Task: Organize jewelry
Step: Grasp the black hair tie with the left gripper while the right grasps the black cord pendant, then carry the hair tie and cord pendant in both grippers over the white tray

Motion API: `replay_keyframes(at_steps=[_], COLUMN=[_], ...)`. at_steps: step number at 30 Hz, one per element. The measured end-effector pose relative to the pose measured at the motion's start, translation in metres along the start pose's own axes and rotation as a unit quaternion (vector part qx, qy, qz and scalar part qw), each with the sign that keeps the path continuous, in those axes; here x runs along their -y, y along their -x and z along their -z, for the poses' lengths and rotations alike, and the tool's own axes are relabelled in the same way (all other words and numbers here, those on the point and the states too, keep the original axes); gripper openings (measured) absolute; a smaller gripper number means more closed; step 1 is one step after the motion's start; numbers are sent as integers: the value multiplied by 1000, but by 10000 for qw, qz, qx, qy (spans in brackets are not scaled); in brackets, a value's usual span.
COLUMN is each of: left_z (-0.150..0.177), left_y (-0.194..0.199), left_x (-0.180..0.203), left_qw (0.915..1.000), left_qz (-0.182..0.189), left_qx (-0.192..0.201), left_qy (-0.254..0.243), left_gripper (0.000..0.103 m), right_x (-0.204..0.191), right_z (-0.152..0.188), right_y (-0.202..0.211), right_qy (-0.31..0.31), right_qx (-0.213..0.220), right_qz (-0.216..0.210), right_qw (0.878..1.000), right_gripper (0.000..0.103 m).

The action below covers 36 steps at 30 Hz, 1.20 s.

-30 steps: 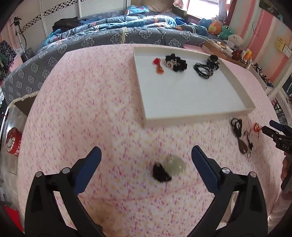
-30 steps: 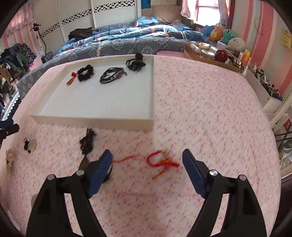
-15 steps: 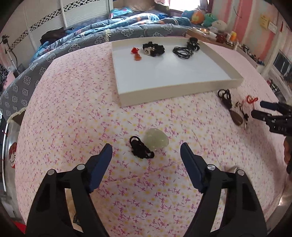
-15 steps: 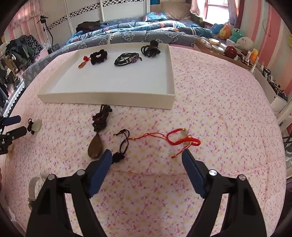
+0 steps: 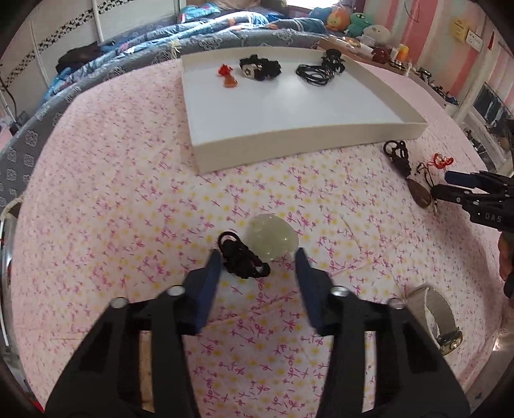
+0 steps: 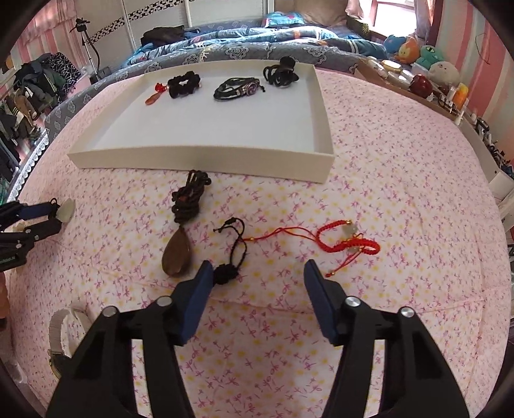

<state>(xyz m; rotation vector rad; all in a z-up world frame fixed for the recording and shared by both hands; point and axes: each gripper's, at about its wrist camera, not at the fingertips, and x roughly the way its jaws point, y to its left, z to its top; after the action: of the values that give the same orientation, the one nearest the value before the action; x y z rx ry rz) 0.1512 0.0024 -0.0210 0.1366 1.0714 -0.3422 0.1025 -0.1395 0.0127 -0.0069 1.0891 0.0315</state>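
This was a bedroom in a home. The work surface was a bed under a pink floral sheet [image 6: 401,167], with a rumpled blue-grey patterned quilt [image 6: 225,48] heaped at twelve o'clock. Plush toys [image 6: 424,58] sat by the pink-striped wall [image 6: 494,64] at two o'clock, and piled clothes [image 6: 35,83] hung at ten o'clock beside white wardrobe doors [image 6: 154,16].
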Motion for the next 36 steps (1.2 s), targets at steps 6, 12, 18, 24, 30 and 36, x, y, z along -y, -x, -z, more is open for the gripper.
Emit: replay_keyframes(at_steps=[6, 12, 18, 24, 30, 36], left_z=[1, 1, 1, 1, 0, -5], left_y=[0, -1, -1, 0, 3, 11], left_x=[2, 0, -4, -1, -3, -5], left_qw=[10000, 10000, 9999, 10000, 9999, 9998], left_qz=[58, 94, 137, 71, 65, 5], left_qx=[9, 25, 22, 9, 28, 89], left_qy=[-44, -16, 74, 34, 97, 160], left_gripper=[31, 29, 22, 22, 21, 21], right_x=[-2, -8, -8, -9, -6, 4], right_z=[-2, -2, -3, -3, -2, -8], right_y=[-3, -7, -8, -7, -2, 9], right_qy=[18, 74, 134, 245, 229, 156], right_qx=[-39, -100, -70, -65, -15, 143], right_qz=[-66, -155, -114, -20, 2, 23], right_qw=[10000, 9998, 9998, 9997, 9997, 9998], right_gripper=[51, 42, 18, 13, 12, 12])
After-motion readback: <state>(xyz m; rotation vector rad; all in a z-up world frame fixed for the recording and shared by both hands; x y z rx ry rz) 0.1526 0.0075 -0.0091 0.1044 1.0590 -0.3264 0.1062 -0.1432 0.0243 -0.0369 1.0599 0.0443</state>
